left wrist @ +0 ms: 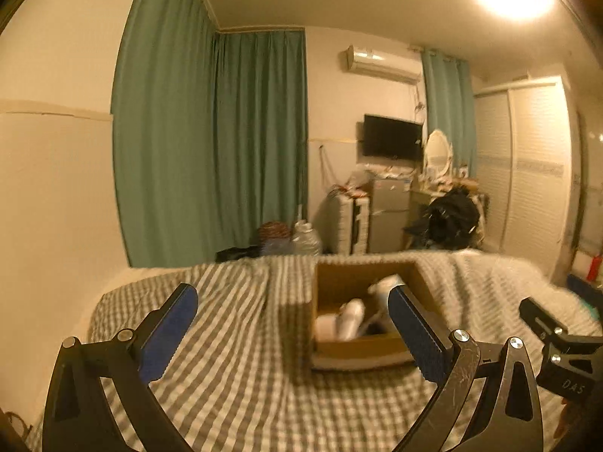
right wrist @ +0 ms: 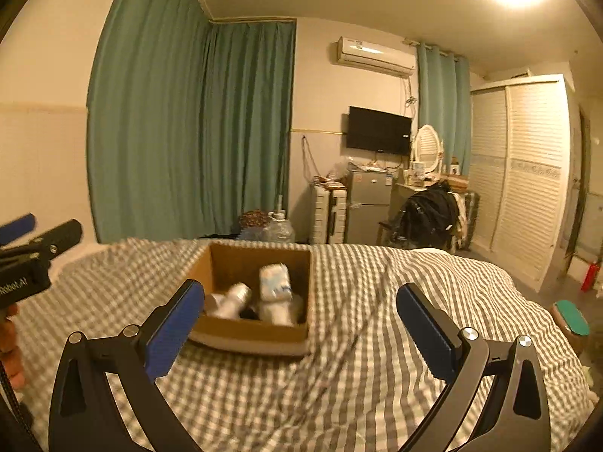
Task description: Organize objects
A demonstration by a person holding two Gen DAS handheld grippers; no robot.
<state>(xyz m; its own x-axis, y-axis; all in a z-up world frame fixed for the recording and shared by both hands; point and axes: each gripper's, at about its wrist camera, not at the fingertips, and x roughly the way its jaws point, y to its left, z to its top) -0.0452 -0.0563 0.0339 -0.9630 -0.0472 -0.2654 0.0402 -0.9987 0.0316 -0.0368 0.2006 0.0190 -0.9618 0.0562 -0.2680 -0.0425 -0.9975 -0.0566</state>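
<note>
Silver can [right wrist: 233, 300] tilted lengthwise in box [right wrist: 260, 260]

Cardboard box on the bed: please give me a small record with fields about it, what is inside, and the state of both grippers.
surface: bed with grey-and-white striped cover
container: open cardboard box, standing on the cover
contents: white pack with blue print; silvery bottle, lying tilted; other items too blurred to name
left gripper: open, holds nothing, box ahead of it
right gripper: open, holds nothing, above the cover
loose items on cover: none visible
</note>
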